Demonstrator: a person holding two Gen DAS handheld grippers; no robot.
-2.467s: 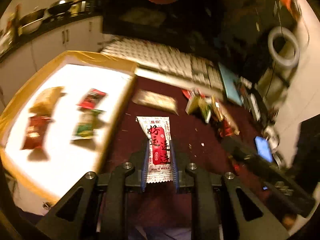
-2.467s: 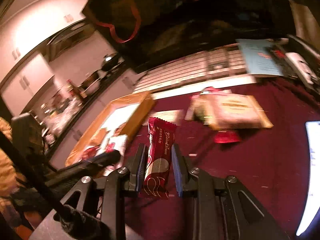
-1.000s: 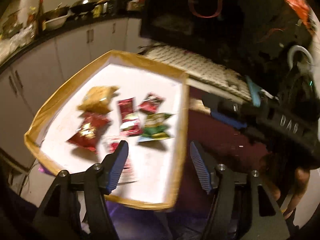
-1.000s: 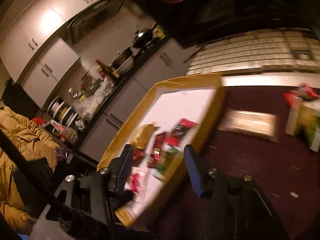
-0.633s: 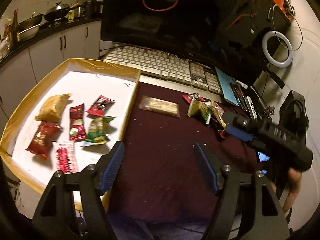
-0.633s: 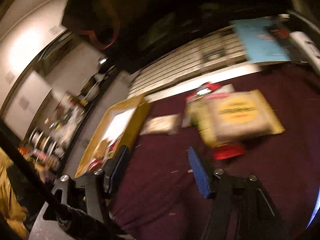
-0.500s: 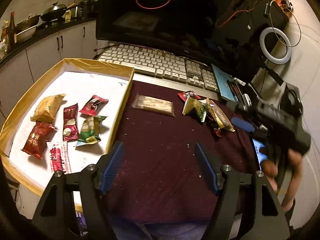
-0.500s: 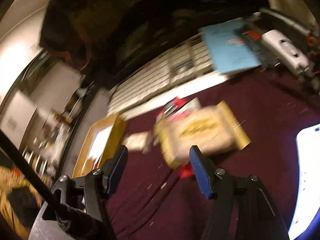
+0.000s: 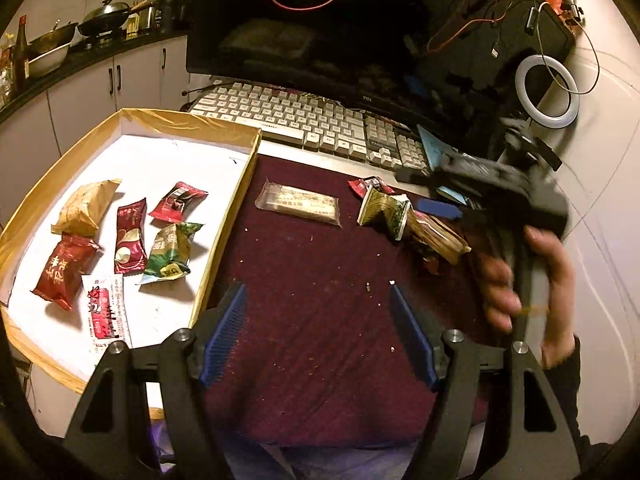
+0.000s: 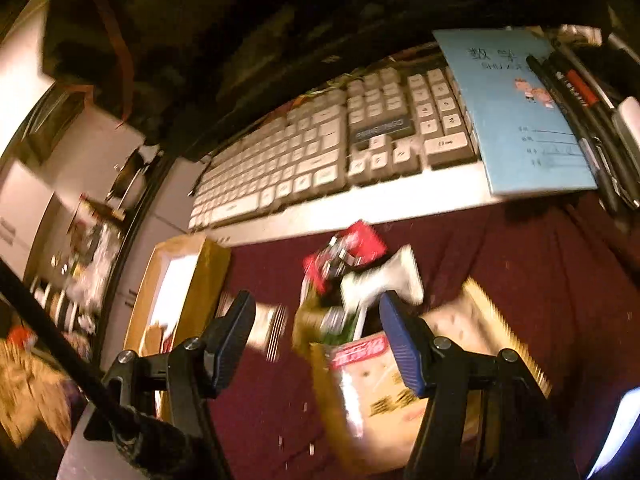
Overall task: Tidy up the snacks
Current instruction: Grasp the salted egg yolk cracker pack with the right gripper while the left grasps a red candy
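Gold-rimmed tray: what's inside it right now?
Six snack packets lie flat in the gold-rimmed tray: one tan, three red, one green, one white-and-red. Nothing visibly stacked or covered.

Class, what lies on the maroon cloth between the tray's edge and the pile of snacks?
One clear-wrapped snack bar between tray and pile, seen in the left wrist view.

A white-keyed keyboard (image 9: 304, 120) lies across the middle of the left wrist view, with a dark monitor (image 9: 320, 28) standing behind it toward 12 o'clock and a red cable (image 9: 304, 2) looping over the screen. Toward 2 o'clock a white ring light (image 9: 546, 94) leans by the wall, and toward 10 o'clock a wok (image 9: 106, 22) sits on the kitchen counter (image 9: 80, 56). In the right wrist view a light blue notebook (image 10: 516, 112) overlaps the keyboard's right end at 1 o'clock, with 2 or more dark pens (image 10: 580, 120) just beside it.
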